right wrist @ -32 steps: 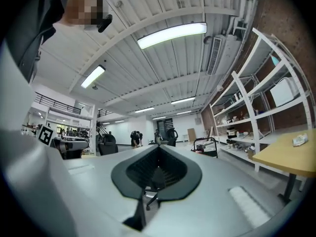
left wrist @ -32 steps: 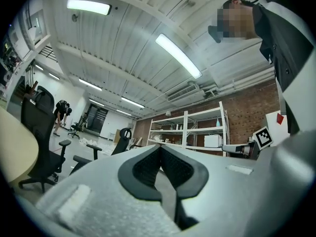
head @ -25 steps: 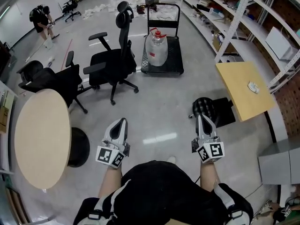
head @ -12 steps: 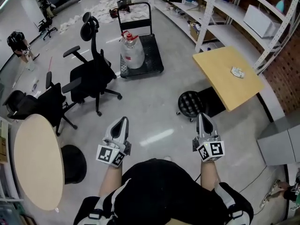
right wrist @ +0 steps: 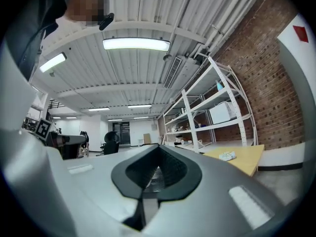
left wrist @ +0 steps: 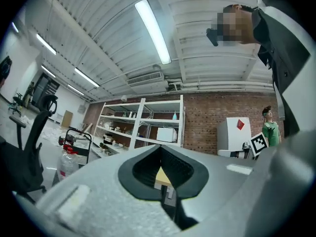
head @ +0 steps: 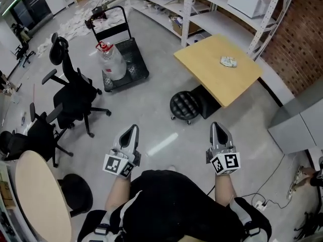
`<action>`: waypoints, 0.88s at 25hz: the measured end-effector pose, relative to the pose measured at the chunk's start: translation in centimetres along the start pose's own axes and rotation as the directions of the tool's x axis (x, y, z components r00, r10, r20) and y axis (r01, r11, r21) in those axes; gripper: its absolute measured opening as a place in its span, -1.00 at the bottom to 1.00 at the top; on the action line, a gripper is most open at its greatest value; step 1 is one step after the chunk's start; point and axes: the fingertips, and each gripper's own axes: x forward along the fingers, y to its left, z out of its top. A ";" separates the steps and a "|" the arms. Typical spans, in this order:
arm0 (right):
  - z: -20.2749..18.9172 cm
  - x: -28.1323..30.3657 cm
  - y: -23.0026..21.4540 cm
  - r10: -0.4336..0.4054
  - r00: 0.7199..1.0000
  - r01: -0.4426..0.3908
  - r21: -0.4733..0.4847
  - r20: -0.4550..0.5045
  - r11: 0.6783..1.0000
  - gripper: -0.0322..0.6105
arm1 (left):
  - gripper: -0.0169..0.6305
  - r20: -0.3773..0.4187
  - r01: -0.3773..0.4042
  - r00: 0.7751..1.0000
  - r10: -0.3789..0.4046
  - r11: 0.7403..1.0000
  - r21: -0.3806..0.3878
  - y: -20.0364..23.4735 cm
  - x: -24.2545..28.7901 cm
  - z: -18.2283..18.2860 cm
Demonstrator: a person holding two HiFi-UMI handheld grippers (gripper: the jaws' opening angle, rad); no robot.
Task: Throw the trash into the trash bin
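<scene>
Currently both grippers are empty. The left gripper [head: 132, 130] has its jaws pressed together with nothing between them, and the right gripper [head: 216, 127] is the same, fully closed. The trash [head: 228, 61], a crumpled white wad, sits on the square wooden table [head: 202, 59], back from its near edge and well apart from both grippers. The cart [head: 133, 70] carries one water jug [head: 112, 64]. A black stool [head: 184, 105] is by the table's near edge. Bare floor [head: 151, 110] lies ahead, with office chairs [head: 75, 92] left and a grey cabinet [head: 298, 125] right.

A black stool [head: 184, 106] stands beside a wooden table [head: 202, 59]; a water jug [head: 112, 63] sits on a cart [head: 135, 67].
</scene>
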 end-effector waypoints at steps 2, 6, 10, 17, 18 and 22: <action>0.3 -1.5 -1.0 -0.038 0.999 0.038 -0.007 -0.001 0.999 -0.89 | -0.95 -0.029 0.045 0.999 -0.046 0.999 -0.018 -1.5 1.2 -1.1; -0.3 -4.5 -3.0 -0.136 0.991 0.136 -0.002 -0.020 0.991 -0.89 | -0.95 -0.039 0.147 0.988 -0.149 0.988 -0.046 -3.9 3.1 -1.9; -0.8 -6.4 -4.7 -0.214 0.976 0.214 -0.001 -0.024 0.977 -0.89 | -0.95 -0.071 0.199 0.977 -0.201 0.979 -0.040 -4.5 5.2 -3.4; 0.8 -6.8 -8.2 -0.326 0.945 0.326 -0.028 0.015 0.945 -0.89 | -0.95 -0.052 0.329 0.942 -0.332 0.942 -0.068 -6.1 11.6 -4.2; 1.0 -6.6 -8.8 -0.338 0.941 0.339 -0.031 0.021 0.940 -0.89 | -0.95 -0.049 0.343 0.937 -0.347 0.937 -0.068 -6.2 12.7 -4.3; 1.6 -5.4 -12.0 -0.389 0.921 0.390 -0.030 0.031 0.920 -0.89 | -0.95 -0.036 0.404 0.913 -0.406 0.913 -0.055 -7.0 17.2 -4.2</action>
